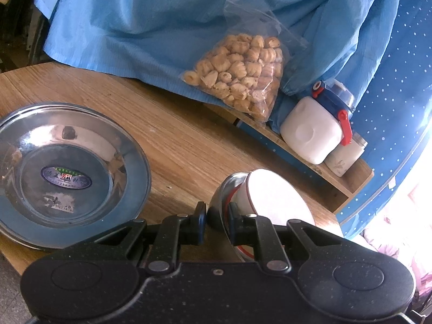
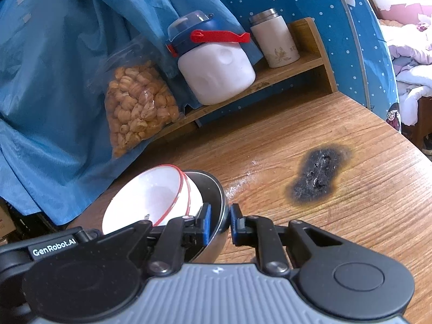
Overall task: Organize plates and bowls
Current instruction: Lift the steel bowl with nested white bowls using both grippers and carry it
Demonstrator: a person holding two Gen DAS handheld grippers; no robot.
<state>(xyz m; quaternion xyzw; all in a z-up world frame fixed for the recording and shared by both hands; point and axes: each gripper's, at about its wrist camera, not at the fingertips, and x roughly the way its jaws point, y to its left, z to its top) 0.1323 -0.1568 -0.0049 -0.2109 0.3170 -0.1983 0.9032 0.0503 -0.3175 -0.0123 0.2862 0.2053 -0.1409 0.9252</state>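
Note:
A steel bowl (image 1: 218, 205) with white red-rimmed bowls (image 1: 272, 197) nested in it is held tilted above the wooden table (image 1: 167, 135). My left gripper (image 1: 218, 222) is shut on the steel bowl's rim. My right gripper (image 2: 220, 222) is shut on the opposite rim of the same steel bowl (image 2: 216, 205); the white bowls (image 2: 148, 197) lean out to its left. A wide steel plate (image 1: 67, 172) with a sticker lies on the table at the left.
A low wooden shelf (image 2: 302, 62) at the back holds a white jug with blue lid (image 2: 213, 64) and a white thermos (image 2: 275, 40). A bag of snacks (image 1: 243, 75) leans on blue cloth (image 1: 151, 19). A burn mark (image 2: 318, 175) scars the table.

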